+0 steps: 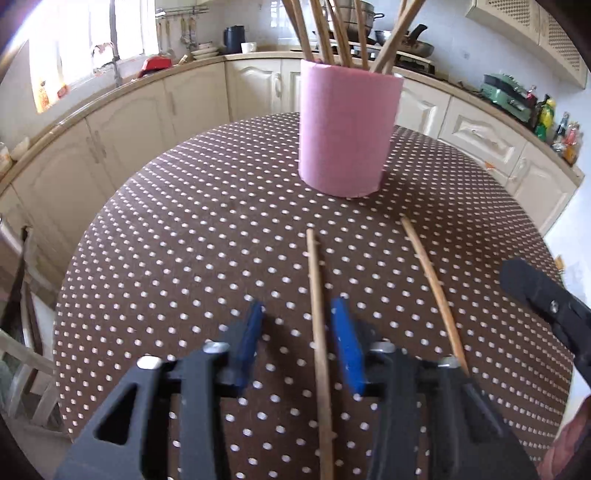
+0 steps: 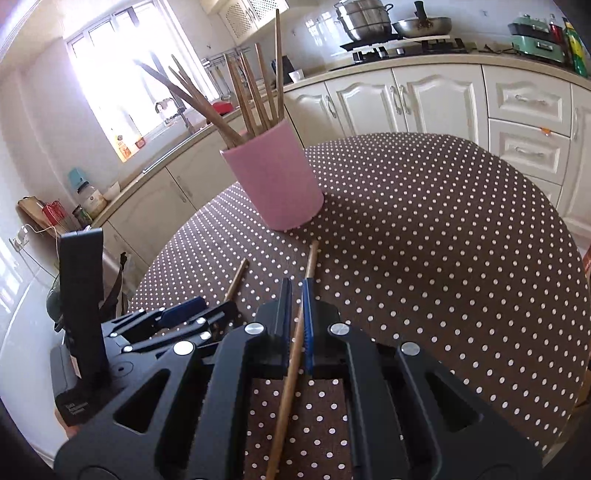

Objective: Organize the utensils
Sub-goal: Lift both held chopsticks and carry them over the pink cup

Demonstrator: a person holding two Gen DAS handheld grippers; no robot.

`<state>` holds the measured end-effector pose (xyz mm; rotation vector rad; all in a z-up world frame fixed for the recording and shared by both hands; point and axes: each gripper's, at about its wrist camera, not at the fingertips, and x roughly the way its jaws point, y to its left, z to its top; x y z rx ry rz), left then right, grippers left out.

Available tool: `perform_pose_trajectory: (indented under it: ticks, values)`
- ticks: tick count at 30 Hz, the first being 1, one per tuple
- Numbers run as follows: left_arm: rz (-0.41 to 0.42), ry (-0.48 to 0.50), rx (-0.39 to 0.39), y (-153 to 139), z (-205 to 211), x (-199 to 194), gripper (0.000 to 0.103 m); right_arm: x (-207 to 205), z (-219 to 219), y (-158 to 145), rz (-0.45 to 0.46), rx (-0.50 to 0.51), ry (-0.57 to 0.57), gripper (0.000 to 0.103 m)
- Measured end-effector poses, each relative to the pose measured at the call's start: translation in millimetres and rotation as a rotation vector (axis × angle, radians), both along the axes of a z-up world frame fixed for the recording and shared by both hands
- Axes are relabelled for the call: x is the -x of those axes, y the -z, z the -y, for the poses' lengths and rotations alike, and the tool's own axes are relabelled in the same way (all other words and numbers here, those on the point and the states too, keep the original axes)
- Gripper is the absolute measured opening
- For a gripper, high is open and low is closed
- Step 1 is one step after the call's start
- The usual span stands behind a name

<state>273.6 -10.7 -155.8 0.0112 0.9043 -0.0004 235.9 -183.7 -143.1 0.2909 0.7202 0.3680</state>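
Observation:
A pink cup (image 1: 347,136) (image 2: 277,184) holding several wooden chopsticks stands on the dotted brown table (image 1: 184,221) (image 2: 443,240). Two loose chopsticks lie side by side in front of it. My left gripper (image 1: 298,306) (image 2: 218,304) is open, its blue pads on either side of the left chopstick (image 1: 316,288) (image 2: 236,277) without pressing on it. My right gripper (image 2: 296,282) is shut to a narrow slit, and the right chopstick (image 2: 312,258) (image 1: 430,280) shows through that slit. In the left wrist view the right gripper's finger (image 1: 535,291) sits apart from that chopstick, to its right.
Cream kitchen cabinets (image 1: 129,122) (image 2: 424,99) and a counter curve around the far side of the table. A stove with pots (image 2: 369,26) is at the back. A wooden chair (image 1: 22,332) stands off the table's left edge. A black upright block (image 2: 81,295) rides on the left gripper.

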Motion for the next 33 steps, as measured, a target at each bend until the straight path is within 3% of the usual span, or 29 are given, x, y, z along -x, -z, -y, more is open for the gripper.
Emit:
perform_pose_trajectory:
  ticks: [6,7,10,11,13,14,18,19,24,33]
  values:
    - [0.006,0.011,0.071,-2,-15,-5,0.006,-15,-19,13,-0.064,0.152,-0.005,0.008]
    - [0.008,0.008,0.083,-2,-18,-5,0.006,-20,-24,14,-0.084,0.183,0.0,0.013]
    - [0.01,0.009,0.127,2,-28,-3,0.006,-28,-34,15,-0.082,0.233,0.02,0.064]
    - [0.01,0.008,0.153,2,-32,-4,0.006,-28,-38,15,-0.068,0.247,0.02,0.064]
    - [0.01,0.009,0.181,4,-36,-5,0.006,-35,-48,17,-0.065,0.296,0.01,0.061]
    - [0.01,0.009,0.194,5,-37,-4,0.006,-39,-52,19,-0.08,0.313,0.012,0.041]
    - [0.011,0.012,0.213,6,-39,-2,0.006,-47,-65,26,-0.107,0.402,0.031,0.02]
    - [0.01,0.015,0.207,6,-39,-2,0.006,-47,-65,26,-0.107,0.411,0.037,0.008]
    - [0.029,0.011,0.207,-2,-34,7,0.006,-48,-45,20,-0.129,0.261,0.031,0.006]
    - [0.165,0.029,0.23,-51,-33,26,0.006,-15,-14,-35,0.038,0.142,0.054,0.006]
